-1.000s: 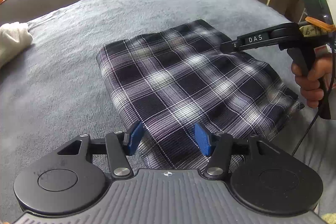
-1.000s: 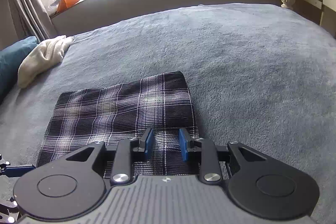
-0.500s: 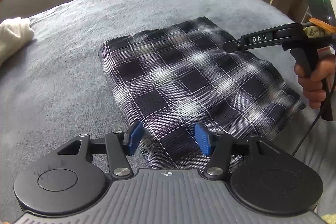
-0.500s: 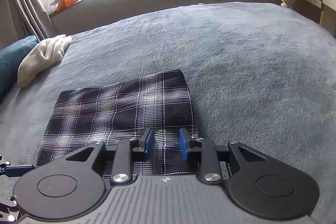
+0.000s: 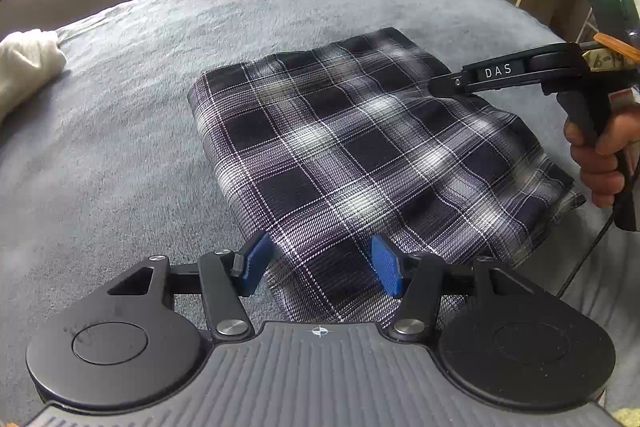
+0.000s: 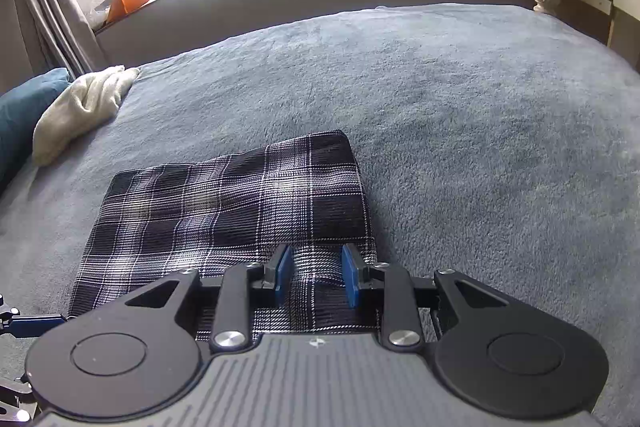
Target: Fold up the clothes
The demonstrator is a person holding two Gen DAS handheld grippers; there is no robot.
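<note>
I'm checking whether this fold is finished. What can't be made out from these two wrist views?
- Left wrist: the plaid garment's near edge is hidden behind the left gripper.
- Right wrist: its near edge is hidden behind the right gripper; whether the pads touch cloth is unclear.
- Both: layers underneath, covered by the top layer.
- Left wrist: cream cloth, cut off by the frame edge.
</note>
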